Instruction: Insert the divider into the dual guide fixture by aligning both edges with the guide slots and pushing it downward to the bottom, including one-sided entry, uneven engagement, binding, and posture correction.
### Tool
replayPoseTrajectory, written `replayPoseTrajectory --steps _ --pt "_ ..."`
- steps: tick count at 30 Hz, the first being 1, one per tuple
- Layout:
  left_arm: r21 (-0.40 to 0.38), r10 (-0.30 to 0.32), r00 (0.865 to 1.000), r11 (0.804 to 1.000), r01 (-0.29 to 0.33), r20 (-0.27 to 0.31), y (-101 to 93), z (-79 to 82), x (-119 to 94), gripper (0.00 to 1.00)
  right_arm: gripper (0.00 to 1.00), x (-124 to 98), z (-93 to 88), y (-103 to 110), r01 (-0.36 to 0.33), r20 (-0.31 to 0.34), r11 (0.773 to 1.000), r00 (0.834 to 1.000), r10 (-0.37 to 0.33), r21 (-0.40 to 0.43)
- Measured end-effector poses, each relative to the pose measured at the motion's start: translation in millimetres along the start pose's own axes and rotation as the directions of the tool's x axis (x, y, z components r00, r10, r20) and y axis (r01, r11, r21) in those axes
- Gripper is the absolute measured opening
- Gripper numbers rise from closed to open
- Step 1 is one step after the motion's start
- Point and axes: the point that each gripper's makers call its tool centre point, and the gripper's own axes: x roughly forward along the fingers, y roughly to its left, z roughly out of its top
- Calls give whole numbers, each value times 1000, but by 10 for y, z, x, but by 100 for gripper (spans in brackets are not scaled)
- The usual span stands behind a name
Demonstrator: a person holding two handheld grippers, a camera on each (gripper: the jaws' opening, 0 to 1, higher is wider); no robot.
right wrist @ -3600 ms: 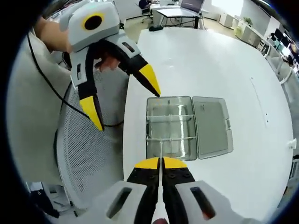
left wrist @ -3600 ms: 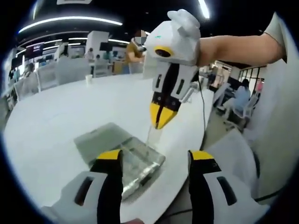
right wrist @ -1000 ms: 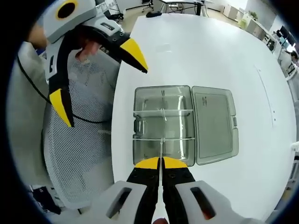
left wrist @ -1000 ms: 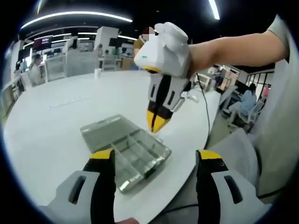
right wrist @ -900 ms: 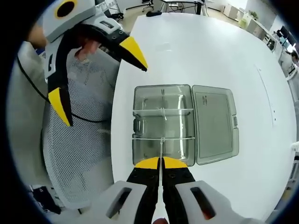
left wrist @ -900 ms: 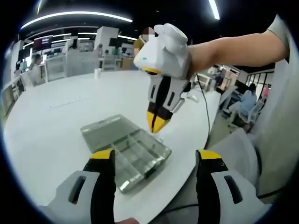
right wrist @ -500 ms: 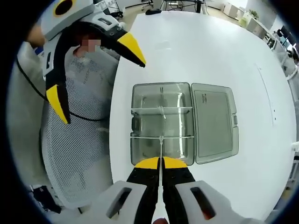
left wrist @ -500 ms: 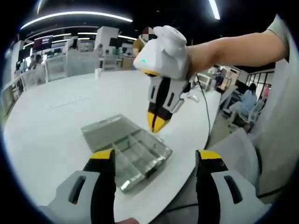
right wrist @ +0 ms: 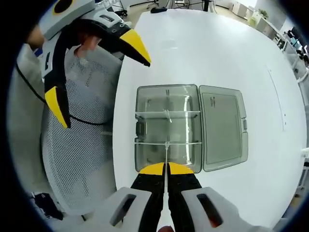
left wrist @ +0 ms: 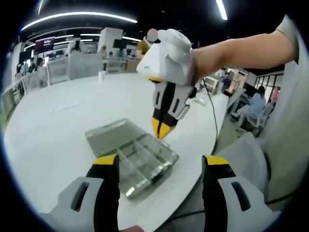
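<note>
Divider [right wrist: 166, 155] hangs edge-down from the closed right gripper [right wrist: 166, 168] over the fixture [right wrist: 167, 127].

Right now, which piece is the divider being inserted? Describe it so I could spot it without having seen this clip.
On the round white table, near its edge, sits a clear plastic box with its lid folded open flat beside it. The divider is the thin clear strip standing on edge, pinched in the right gripper. Unlike the two crosswise partitions seated in the box, it runs lengthwise, toward the jaws.

The box [right wrist: 166, 126] is clear grey plastic on a white table [right wrist: 217, 58]. Both grippers [right wrist: 166, 169] [left wrist: 159, 166] are white and black with yellow tips.
</note>
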Motion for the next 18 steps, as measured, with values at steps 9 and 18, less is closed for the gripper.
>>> replayPoseTrajectory --steps 9,18 --pt "0 -1 1000 1000 1 1 -6 0 6 68 0 -4 29 2 -1 -10 1000 1000 0 -12" --pt "-1 1 1000 1000 -1 1 5 -12 1 68 0 27 21 8 -2 -17 1000 1000 2 2"
